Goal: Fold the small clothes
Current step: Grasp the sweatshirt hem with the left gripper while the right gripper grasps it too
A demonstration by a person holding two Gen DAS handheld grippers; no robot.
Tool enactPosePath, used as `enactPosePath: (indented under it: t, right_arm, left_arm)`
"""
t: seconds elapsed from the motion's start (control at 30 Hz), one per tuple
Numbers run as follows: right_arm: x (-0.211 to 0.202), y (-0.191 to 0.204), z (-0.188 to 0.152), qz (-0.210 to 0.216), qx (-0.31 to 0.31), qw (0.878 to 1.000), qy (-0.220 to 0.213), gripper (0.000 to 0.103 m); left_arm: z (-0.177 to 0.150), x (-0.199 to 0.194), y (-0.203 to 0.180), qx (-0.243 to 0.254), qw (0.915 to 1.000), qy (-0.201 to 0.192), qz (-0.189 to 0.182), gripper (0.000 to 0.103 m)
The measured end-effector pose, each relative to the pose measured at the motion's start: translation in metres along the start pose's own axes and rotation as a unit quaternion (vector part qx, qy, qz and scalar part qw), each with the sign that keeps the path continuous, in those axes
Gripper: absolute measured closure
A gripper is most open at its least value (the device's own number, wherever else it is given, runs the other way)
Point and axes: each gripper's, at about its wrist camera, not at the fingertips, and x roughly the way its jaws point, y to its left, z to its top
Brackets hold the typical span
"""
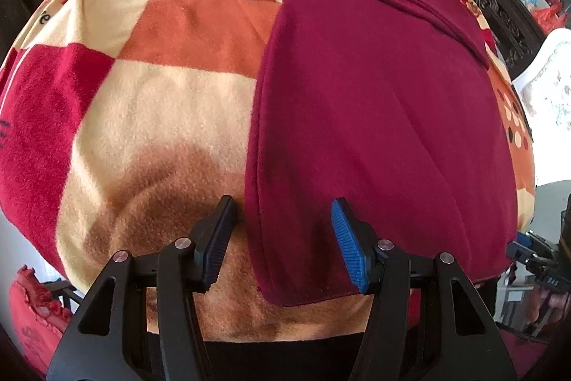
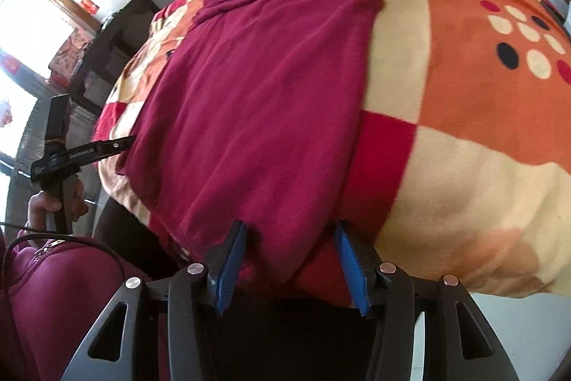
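A dark red garment (image 1: 378, 102) lies flat on a checked orange, cream and red blanket (image 1: 160, 116), with a sleeve folded across its far part. My left gripper (image 1: 283, 206) is open just above the garment's near left corner, one finger over the blanket, the other over the cloth. The garment (image 2: 264, 88) also fills the right wrist view. My right gripper (image 2: 291, 231) is open over the garment's near right corner, its jaws astride the hem. The left gripper (image 2: 89, 150) shows at the garment's left edge there.
The blanket (image 2: 464, 131) covers a bed. A dark carved wooden headboard (image 1: 499, 13) stands at the far right. Dark furniture (image 2: 107, 49) and a bright window (image 2: 35, 20) lie to the left. The person's maroon jacket (image 2: 53, 302) is at the near left.
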Motion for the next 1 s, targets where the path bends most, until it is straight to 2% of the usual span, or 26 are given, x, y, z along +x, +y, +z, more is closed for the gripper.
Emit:
enactPosePath:
  t: [0.17, 0.3, 0.43, 0.47, 0.53, 0.57, 0.6, 0.67, 0.77, 0.9, 1.0]
  right_arm:
    - [-0.001, -0.003, -0.001, 0.023, 0.012, 1.000, -0.003, 0.054]
    - [0.000, -0.006, -0.005, 0.033, 0.017, 0.999, -0.017, 0.057]
    - [-0.002, -0.013, -0.011, 0.043, 0.029, 0.998, -0.029, 0.066]
    - [-0.004, -0.014, -0.011, 0.046, 0.030, 0.998, -0.029, 0.069]
    - [-0.006, -0.016, -0.010, 0.047, 0.029, 0.998, -0.030, 0.081]
    - [-0.008, -0.016, -0.010, 0.050, 0.027, 0.998, -0.031, 0.085]
    - [-0.010, -0.016, -0.010, 0.055, 0.022, 0.998, -0.032, 0.093]
    - [-0.014, -0.011, -0.007, 0.061, 0.007, 0.997, -0.037, 0.095]
    - [-0.020, -0.004, 0.003, 0.074, -0.007, 0.996, -0.048, 0.095]
    - [-0.035, -0.006, 0.022, 0.105, 0.007, 0.991, -0.084, 0.096]
    - [-0.041, -0.009, 0.039, 0.108, 0.022, 0.988, -0.112, 0.096]
  left_arm:
    - [0.007, 0.005, 0.000, -0.002, 0.9998, 0.006, -0.017, 0.034]
    - [0.011, 0.012, -0.009, 0.015, 0.9993, 0.015, -0.031, 0.015]
    - [0.012, 0.015, -0.016, 0.028, 0.9992, 0.017, -0.021, 0.015]
    - [0.013, 0.015, -0.017, 0.025, 0.9994, 0.017, -0.019, 0.018]
    - [0.014, 0.013, -0.016, 0.024, 0.9996, 0.011, -0.009, 0.042]
    - [0.014, 0.011, -0.016, 0.027, 0.9996, 0.009, 0.000, 0.069]
    - [0.015, 0.011, -0.014, 0.025, 0.9996, 0.012, -0.002, 0.086]
    - [0.016, 0.011, -0.012, 0.013, 0.9994, 0.019, -0.024, 0.092]
    - [0.019, 0.006, -0.015, 0.020, 0.9991, 0.019, -0.031, 0.095]
    - [0.031, -0.010, -0.021, 0.021, 0.9985, -0.008, -0.050, 0.095]
    - [0.041, -0.021, -0.021, 0.018, 0.9978, -0.031, -0.055, 0.095]
